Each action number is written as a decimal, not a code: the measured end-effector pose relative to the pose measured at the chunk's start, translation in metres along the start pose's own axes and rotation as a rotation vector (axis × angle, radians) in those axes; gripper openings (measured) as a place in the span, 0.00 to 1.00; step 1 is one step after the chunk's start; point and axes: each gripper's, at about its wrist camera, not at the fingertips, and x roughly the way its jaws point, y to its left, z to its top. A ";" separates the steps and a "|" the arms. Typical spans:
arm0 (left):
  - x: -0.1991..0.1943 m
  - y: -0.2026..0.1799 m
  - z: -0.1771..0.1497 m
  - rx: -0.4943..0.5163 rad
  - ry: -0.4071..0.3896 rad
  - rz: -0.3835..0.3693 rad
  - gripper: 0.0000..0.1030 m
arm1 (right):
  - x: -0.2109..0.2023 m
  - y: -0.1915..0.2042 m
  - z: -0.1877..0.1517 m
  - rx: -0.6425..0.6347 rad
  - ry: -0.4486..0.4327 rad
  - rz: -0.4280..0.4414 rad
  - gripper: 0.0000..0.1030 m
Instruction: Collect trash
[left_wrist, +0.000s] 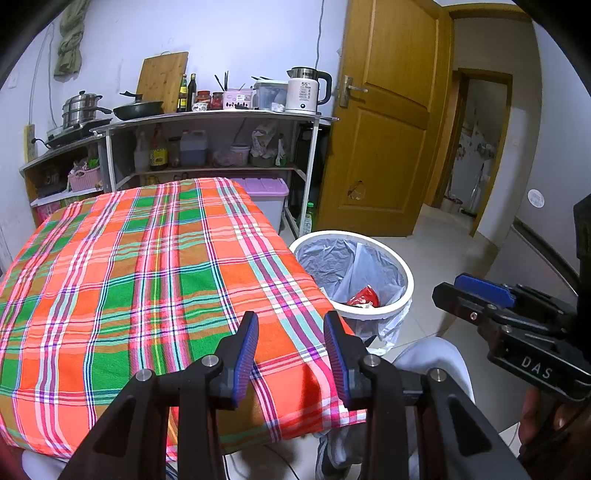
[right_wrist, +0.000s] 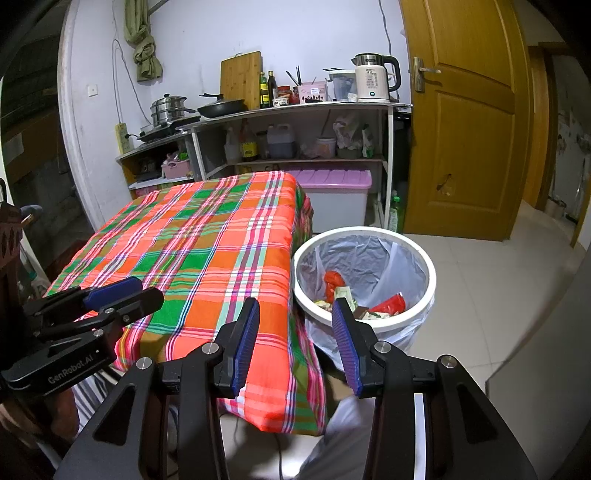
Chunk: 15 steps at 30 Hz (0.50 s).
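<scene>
A small home kitchen. Ahead of the claw, beyond a surface covered in a plaid cloth (left_wrist: 147, 277), open shelves (left_wrist: 207, 122) hold a steamer pot (left_wrist: 81, 109), frying pan (left_wrist: 138, 109), cutting board (left_wrist: 162, 79), sauce bottles and an electric kettle (left_wrist: 304, 90). To the right are a wooden door (left_wrist: 388, 122), tiled floor and a lined trash bin (right_wrist: 364, 275).

A plaid tablecloth (right_wrist: 207, 251) is covering the table. Behind it, a white kettle (right_wrist: 373, 79) is sitting at the shelf's (right_wrist: 295, 106) right end, a frying pan (right_wrist: 221, 107) towards its left.
</scene>
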 end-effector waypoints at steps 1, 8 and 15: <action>0.000 0.000 0.000 0.000 0.000 -0.001 0.35 | 0.000 0.000 0.000 0.000 0.000 0.001 0.41; 0.000 -0.001 0.000 0.001 -0.003 0.003 0.35 | 0.000 0.000 0.000 0.001 0.001 -0.001 0.41; -0.001 -0.001 0.000 0.002 -0.007 0.006 0.35 | 0.000 0.000 0.000 0.000 0.001 0.000 0.41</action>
